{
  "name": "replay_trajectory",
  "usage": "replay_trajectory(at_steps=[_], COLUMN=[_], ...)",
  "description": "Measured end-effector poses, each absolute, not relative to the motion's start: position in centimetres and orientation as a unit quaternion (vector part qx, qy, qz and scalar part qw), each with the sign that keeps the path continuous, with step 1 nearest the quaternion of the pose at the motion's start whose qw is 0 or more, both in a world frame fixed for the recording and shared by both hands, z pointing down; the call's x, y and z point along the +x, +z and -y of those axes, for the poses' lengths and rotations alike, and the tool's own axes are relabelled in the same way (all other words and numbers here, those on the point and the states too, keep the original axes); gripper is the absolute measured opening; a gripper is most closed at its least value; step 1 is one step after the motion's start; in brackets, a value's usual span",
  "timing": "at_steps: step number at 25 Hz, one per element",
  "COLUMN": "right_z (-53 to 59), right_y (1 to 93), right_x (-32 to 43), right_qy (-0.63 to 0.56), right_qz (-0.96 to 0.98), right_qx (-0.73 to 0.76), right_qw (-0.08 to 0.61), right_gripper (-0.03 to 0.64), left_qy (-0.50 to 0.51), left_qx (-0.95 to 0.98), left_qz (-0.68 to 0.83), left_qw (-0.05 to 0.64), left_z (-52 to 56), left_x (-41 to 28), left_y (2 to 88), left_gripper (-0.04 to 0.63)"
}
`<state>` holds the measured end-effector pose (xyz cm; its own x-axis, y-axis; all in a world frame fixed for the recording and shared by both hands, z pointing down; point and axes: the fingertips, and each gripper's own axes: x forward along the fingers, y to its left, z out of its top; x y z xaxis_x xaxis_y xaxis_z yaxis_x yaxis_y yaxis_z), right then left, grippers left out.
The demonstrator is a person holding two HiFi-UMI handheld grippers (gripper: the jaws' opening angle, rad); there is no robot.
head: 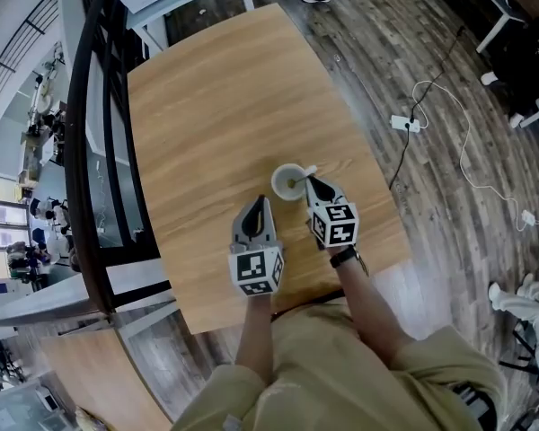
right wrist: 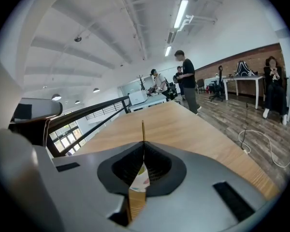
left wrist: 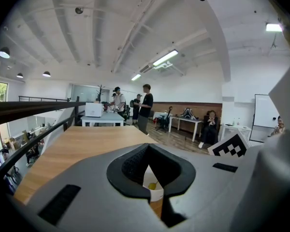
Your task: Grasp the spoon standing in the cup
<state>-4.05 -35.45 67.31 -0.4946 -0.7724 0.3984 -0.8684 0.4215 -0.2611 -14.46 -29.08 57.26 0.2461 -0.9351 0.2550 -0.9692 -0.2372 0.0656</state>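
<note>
A small white cup (head: 287, 182) stands on the wooden table (head: 216, 106), near its front right part. A thin gold spoon (right wrist: 143, 129) stands in it, its handle leaning right toward my right gripper (head: 311, 183). In the right gripper view the jaws (right wrist: 143, 146) are shut on that handle, whose tip pokes up above them; the cup (right wrist: 139, 179) shows below the pads. My left gripper (head: 261, 203) hovers just left of and nearer than the cup, jaws shut and empty. Through the gap under its tips (left wrist: 148, 148) I see the cup (left wrist: 154, 190) with the spoon's yellow bowl inside.
A dark railing (head: 90, 151) runs along the table's left side. On the wood floor to the right lie a power strip (head: 404, 123) and white cables (head: 467, 151). People (left wrist: 145, 108) stand by a white table (left wrist: 101, 117) beyond the far end.
</note>
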Motion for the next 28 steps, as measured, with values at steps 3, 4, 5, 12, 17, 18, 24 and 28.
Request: replay_trajectory(at_steps=[3, 4, 5, 12, 17, 18, 24, 28], right_z=[34.5, 34.2, 33.9, 31.5, 29.3, 28.9, 26.4, 25.1], right_y=[65.0, 64.0, 63.0, 55.3, 49.2, 48.0, 42.2, 40.0], right_x=[-4.1, -4.1, -4.0, -3.8, -3.6, -3.5, -4.3, -4.7], right_qy=[0.195, 0.186, 0.176, 0.094, 0.045, 0.039, 0.0, -0.019], right_qz=[0.843, 0.844, 0.846, 0.856, 0.859, 0.86, 0.863, 0.864], right_qx=[0.492, 0.493, 0.493, 0.504, 0.508, 0.508, 0.504, 0.504], right_qw=[0.102, 0.099, 0.096, 0.069, 0.037, 0.028, -0.012, -0.019], right_gripper=[0.015, 0.016, 0.015, 0.015, 0.015, 0.015, 0.015, 0.016], left_qy=[0.074, 0.071, 0.068, 0.052, 0.032, 0.028, 0.012, 0.002], left_qx=[0.783, 0.782, 0.782, 0.779, 0.784, 0.785, 0.787, 0.788], left_qz=[0.611, 0.613, 0.615, 0.622, 0.619, 0.618, 0.617, 0.615], left_qw=[0.091, 0.087, 0.082, 0.061, 0.03, 0.024, -0.011, -0.028], left_z=[28.6, 28.5, 28.4, 27.3, 25.7, 25.4, 23.4, 22.4], left_x=[-14.9, -15.1, -15.3, -16.6, -16.8, -16.7, -17.3, -17.4], left_y=[55.7, 55.2, 54.6, 51.2, 47.2, 46.3, 42.1, 40.1], left_gripper=[0.002, 0.002, 0.002, 0.002, 0.002, 0.002, 0.002, 0.002])
